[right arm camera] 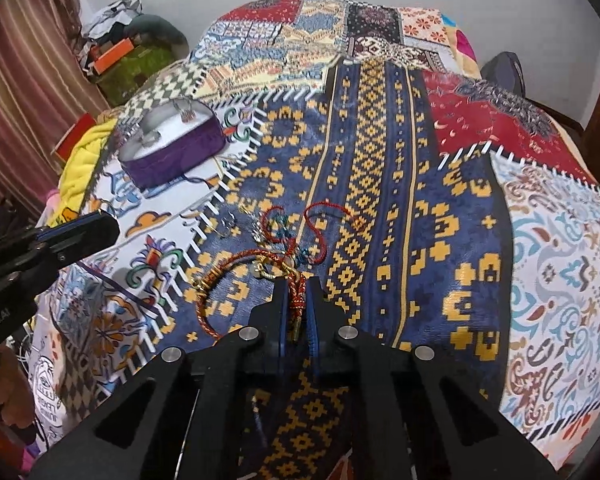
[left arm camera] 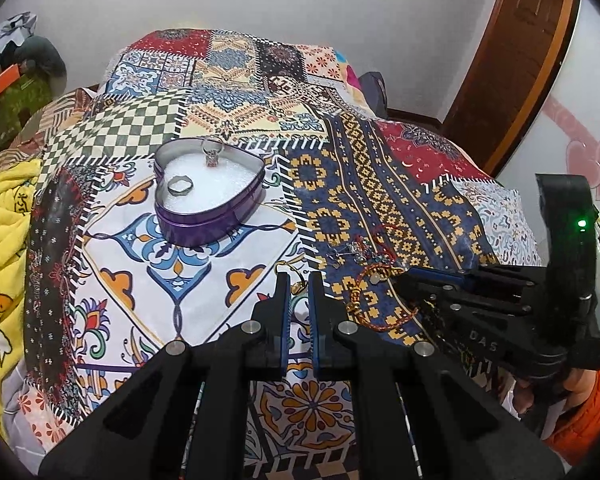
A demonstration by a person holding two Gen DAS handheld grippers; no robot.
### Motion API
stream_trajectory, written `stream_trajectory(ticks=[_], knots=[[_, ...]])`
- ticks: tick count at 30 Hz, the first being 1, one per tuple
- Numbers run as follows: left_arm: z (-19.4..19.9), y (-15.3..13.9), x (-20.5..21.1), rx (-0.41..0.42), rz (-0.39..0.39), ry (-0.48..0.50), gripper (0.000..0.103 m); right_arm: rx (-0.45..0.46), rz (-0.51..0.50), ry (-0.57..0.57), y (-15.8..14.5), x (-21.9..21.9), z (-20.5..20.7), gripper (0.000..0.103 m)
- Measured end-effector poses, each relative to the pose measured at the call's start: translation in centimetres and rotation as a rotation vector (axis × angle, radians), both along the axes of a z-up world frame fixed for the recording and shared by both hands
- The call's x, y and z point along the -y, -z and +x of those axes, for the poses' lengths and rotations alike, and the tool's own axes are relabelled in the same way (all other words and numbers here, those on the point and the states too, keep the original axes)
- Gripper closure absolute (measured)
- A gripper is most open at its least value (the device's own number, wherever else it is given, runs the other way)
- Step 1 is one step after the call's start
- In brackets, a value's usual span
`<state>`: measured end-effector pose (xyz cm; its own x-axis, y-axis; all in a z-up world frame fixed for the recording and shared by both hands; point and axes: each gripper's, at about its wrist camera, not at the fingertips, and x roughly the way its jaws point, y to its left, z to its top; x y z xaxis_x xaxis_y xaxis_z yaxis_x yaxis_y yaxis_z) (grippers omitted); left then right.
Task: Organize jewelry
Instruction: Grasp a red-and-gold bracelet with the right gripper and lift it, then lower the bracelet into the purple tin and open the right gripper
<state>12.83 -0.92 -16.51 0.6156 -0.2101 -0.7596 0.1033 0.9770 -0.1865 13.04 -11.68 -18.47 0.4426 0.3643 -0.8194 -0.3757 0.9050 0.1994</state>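
1. Red-and-gold braided bracelet lies on the blue-and-gold patch of the patchwork bedspread, its tasselled end clamped between the closed jaws of the right gripper.
2. The pick-up step is judged to be in hand.
3. A gold ring appears pinched in the clenched left gripper.
4. Next, a lift and carry to the purple heart-shaped tin, well apart, is called for, with the red cord tangle left undisturbed.
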Motion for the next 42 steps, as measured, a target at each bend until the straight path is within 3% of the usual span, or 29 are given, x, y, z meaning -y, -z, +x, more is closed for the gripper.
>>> stream_trajectory(ticks=[20,27,42], knots=[[-1.1,-1.7,-0.9,0.039,-0.011,-0.027,0.096,0.207,0.072,0.005,-8.0,0.0,-0.7,0.095],[-1.2,-3.4,-1.8,0.089,0.002,-0.045,0.096,0.268,0.093,-0.014,-10.1,-1.4,-0.3,0.095],[0.0,-6.6,-4.8,0.184,0.015,-0.106,0.096,0.330,0.138,-0.076,-11.9,-5.1,2.0,0.095]])
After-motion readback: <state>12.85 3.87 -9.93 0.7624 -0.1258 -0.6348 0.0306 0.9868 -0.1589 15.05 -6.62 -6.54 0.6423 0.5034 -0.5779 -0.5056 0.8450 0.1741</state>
